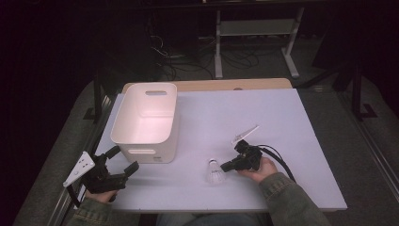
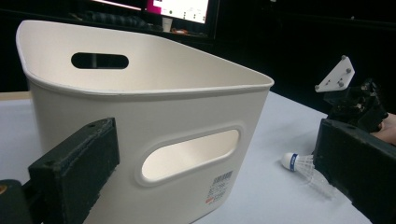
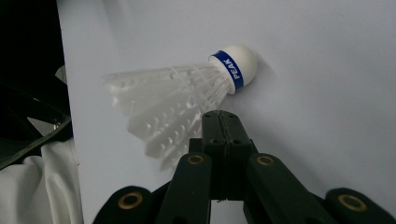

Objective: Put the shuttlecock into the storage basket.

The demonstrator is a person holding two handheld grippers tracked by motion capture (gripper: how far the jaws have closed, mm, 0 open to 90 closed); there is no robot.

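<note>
One shuttlecock (image 3: 187, 100) lay on its side on the white table (image 1: 282, 141), just ahead of the right gripper (image 3: 223, 122), whose jaws were pressed together on nothing. Its long axis ran across the jaws, cork tip away from the person. The left gripper (image 1: 123, 160), jaws wide, sat farther off beside the white bin (image 1: 146, 120). Beyond lay a dark room.
</note>
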